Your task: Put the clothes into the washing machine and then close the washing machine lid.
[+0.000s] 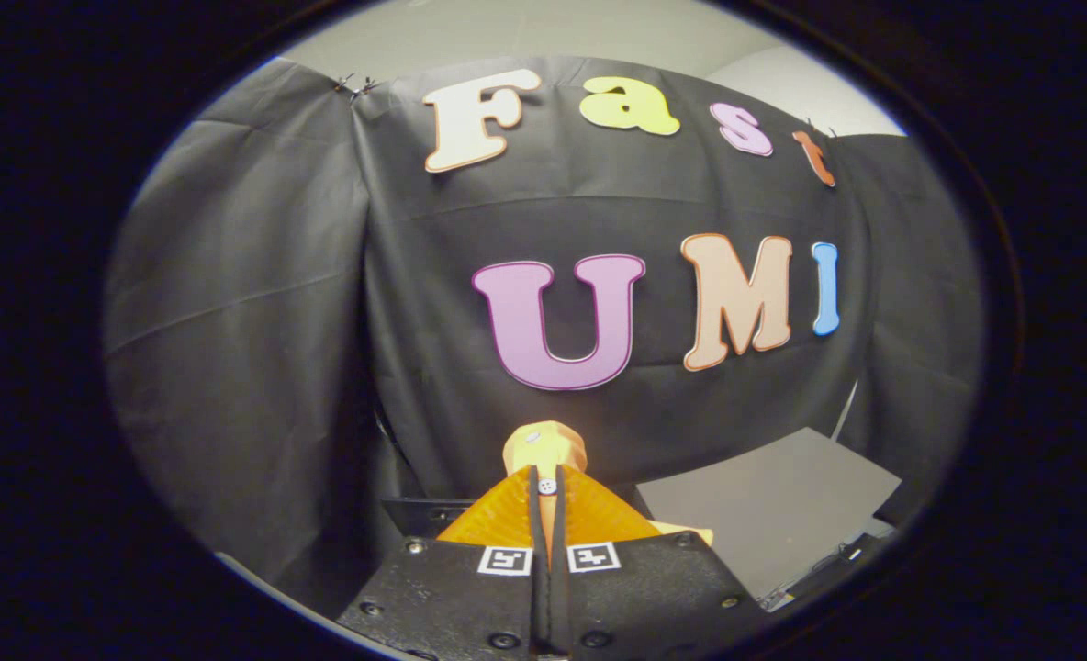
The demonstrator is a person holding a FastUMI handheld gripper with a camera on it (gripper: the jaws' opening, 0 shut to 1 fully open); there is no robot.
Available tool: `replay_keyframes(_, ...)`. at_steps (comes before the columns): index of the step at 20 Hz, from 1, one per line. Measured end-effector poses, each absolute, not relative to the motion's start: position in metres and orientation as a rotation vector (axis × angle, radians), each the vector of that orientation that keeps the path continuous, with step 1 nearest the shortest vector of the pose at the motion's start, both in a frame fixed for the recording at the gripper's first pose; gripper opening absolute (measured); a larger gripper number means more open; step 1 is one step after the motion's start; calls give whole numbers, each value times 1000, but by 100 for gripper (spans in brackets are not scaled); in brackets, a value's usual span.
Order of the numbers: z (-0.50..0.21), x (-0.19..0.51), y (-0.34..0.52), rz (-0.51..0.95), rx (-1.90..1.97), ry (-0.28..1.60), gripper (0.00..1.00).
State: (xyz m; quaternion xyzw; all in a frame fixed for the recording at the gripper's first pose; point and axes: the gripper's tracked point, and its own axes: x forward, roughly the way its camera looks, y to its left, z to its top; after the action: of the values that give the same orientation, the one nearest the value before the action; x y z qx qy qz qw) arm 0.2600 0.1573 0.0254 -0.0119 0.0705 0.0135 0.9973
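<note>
One garment (pixel 543 445) is in play. It is a small bunched piece with a button (pixel 548 485) on it, pinched in the gripper (pixel 545 473). The jaws are pressed almost together on the cloth, which pokes up just past the tips, and a scrap of the same stuff seems to hang out to the right of the fingers (pixel 505 523). Beyond them is the wall (pixel 259 303) of dark cloth. Lower and to the right lies a flat grey panel (pixel 764 509), and I cannot tell whether it belongs to the washer.

The step in hand looks like carrying the garment to the washer. To do it well, keep the squeeze steady so the thin cloth cannot slip. Tip the gripper down until the opening comes ahead of the fingers. Part the jaws only once the whole garment, loose scrap included, hangs over the opening, so nothing drapes over the rim and fouls the lid.
</note>
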Motion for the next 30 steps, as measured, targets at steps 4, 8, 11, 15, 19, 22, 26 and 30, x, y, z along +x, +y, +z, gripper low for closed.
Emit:
replay_keyframes(4,-18,269,177,44,-49,210,0)
replay_keyframes(8,-69,276,188,46,-50,281,0)
replay_keyframes(11,-112,283,189,38,-55,347,0)
replay_keyframes(15,-170,290,191,37,-74,442,0)
replay_keyframes(19,-219,298,191,29,-57,524,1)
replay_keyframes(22,-258,307,191,20,-46,581,0)
replay_keyframes(26,-308,313,191,14,-43,676,1)
replay_keyframes(30,-342,317,189,6,-44,729,0)
